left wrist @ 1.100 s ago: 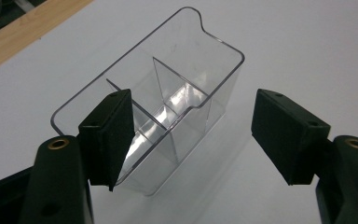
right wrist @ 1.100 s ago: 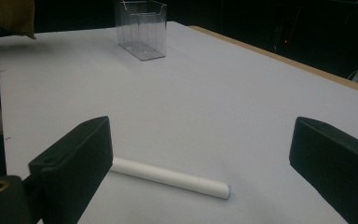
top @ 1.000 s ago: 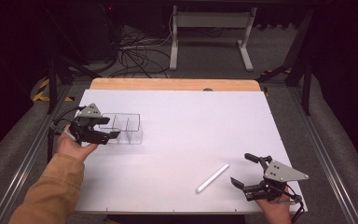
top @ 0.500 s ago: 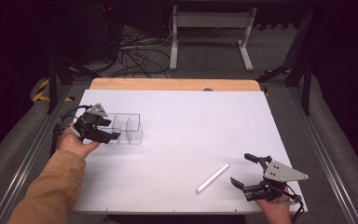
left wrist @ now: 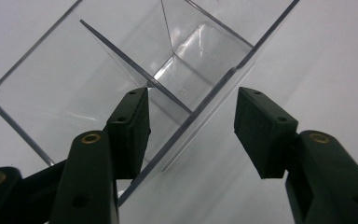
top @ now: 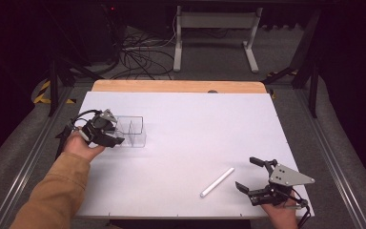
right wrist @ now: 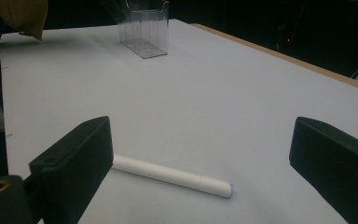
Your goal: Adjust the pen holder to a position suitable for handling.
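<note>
A clear plastic box (top: 132, 130) with inner dividers stands on the left part of the white table (top: 195, 124). My left gripper (top: 119, 133) is at the box's left end. In the left gripper view the box (left wrist: 74, 84) has one side wall running between the jaws of the left gripper (left wrist: 191, 102): one pad is inside the box, the other outside. The jaws have just been closing, and neither pad presses on the wall. A white stick (top: 217, 182) lies near the front right. My right gripper (top: 246, 173) rests open just right of it. The stick (right wrist: 168, 175) lies ahead of the right gripper (right wrist: 203, 128).
A wooden strip (top: 176, 86) borders the table's far edge. Beyond it are cables and a metal stand (top: 214, 33) on the floor. The right gripper view has the clear box (right wrist: 144, 30) far across the table.
My left gripper has edged slightly towards the clear box and its jaws have narrowed around the box's wall. The right gripper and the white stick have kept still.
</note>
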The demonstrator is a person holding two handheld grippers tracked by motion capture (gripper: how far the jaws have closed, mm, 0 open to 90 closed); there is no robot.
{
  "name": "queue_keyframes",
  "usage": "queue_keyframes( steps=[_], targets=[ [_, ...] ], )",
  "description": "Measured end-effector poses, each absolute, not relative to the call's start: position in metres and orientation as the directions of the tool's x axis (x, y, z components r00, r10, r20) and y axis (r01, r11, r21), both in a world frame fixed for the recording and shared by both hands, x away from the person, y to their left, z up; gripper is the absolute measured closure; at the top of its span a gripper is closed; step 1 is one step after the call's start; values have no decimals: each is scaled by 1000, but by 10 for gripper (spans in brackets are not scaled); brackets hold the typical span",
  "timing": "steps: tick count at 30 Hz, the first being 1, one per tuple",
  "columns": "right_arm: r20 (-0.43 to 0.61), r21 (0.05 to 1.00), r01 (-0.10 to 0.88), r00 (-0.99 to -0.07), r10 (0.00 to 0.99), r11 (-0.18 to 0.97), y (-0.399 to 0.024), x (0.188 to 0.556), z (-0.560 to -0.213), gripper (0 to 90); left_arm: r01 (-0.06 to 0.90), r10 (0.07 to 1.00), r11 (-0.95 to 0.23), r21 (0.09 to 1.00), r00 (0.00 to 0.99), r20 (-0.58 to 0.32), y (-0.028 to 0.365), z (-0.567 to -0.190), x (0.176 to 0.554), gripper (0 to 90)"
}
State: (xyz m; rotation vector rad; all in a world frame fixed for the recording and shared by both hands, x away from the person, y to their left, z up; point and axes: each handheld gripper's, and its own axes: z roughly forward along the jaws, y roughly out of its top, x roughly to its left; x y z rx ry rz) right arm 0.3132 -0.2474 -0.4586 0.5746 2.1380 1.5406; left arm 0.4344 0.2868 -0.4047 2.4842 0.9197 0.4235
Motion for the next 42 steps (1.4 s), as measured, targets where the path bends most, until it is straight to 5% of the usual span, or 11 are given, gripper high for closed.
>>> queue_keyframes(
  steps=[10,19,42],
  targets=[
    [-108,952,77,-821,561,296,-247,314,-459,69,515,618,-756,404,765,181,282,-398,428,659],
    [-93,953,89,-823,560,289,-247,315,-460,71,432,496,-818,379,864,85,273,-390,416,871],
    [-85,955,93,-827,556,283,-249,314,-460,71,142,217,-872,469,970,109,179,-374,417,877]
  ],
)
